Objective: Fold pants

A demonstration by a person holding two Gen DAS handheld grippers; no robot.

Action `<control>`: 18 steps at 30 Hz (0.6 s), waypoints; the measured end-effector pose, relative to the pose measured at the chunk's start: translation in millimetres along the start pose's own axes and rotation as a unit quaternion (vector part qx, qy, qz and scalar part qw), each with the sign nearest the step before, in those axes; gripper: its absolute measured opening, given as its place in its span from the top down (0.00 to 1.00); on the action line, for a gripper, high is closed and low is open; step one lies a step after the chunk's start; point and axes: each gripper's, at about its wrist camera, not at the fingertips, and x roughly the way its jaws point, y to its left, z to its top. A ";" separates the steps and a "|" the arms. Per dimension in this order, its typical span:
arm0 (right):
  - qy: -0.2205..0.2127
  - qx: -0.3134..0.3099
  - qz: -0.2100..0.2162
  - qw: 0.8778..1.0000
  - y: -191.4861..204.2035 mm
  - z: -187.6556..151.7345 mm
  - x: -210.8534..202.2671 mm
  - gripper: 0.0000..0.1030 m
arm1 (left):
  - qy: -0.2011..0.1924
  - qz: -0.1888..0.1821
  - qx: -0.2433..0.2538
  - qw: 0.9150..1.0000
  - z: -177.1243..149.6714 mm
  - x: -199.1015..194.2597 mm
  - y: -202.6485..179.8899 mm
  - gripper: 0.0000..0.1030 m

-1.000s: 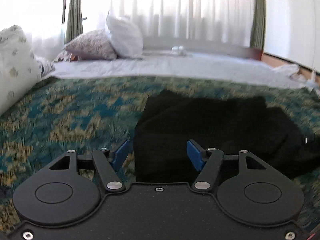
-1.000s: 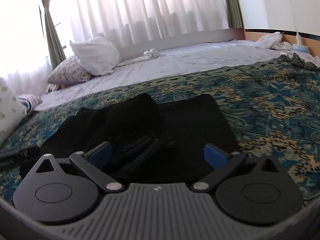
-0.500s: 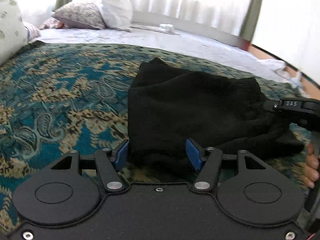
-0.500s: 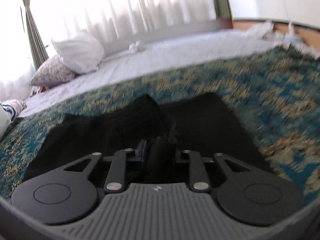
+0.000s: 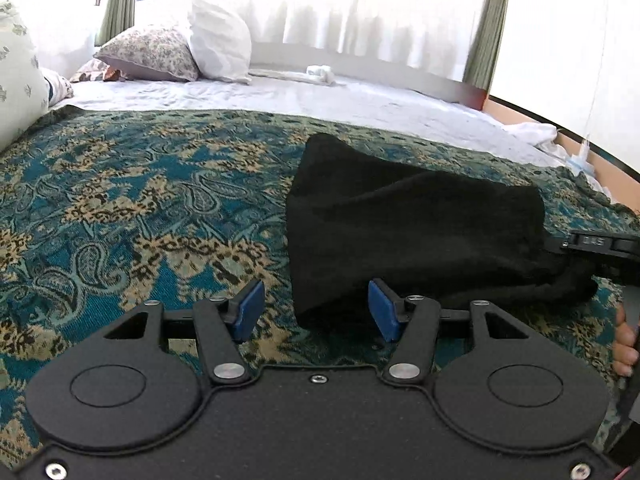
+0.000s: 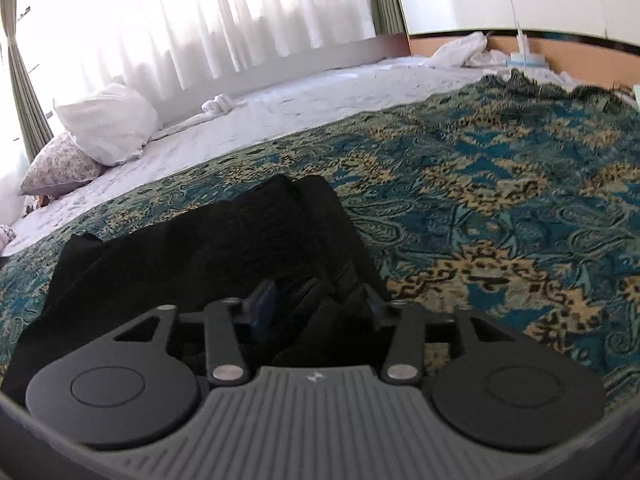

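Two hand-held grippers worked over a bed covered by a teal and tan paisley bedspread [image 5: 132, 208]. Black pants [image 5: 412, 232], folded into a thick bundle, lay on that bedspread toward the middle of the bed.

The left hand-held gripper [image 5: 316, 314] hovered low at the near left corner of the bundle with its blue pads spread apart and nothing between them; the corner of the cloth sat just ahead of the gap, nearer the right pad.

The right hand-held gripper [image 6: 318, 306] was at the opposite end of the pants [image 6: 208, 248], its fingers part-way closed around a bunched clump of black fabric that filled the space between them. From the left wrist view, that gripper's dark body [image 5: 600, 246] showed at the right edge, touching the pants' far end, with the person's fingers [image 5: 626, 340] just below it.

A white pillow [image 5: 218, 40] and a floral pillow [image 5: 150, 54] rested on the pale sheet [image 5: 320, 100] beyond the bedspread, before sheer curtains [image 6: 192, 28].
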 end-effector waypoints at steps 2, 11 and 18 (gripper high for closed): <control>-0.010 -0.015 -0.001 1.000 0.8 -0.4 -6.7 0.27 | 0.007 0.004 0.005 1.000 -1.1 3.5 0.9 0.50; -0.091 -0.105 -0.044 0.989 20.9 11.3 -43.6 0.12 | 0.039 -0.011 0.040 0.998 -12.7 0.5 -0.2 0.83; -0.069 -0.169 0.056 0.982 86.3 18.6 -27.4 0.13 | 0.003 -0.021 0.034 0.999 21.8 -21.7 9.4 0.82</control>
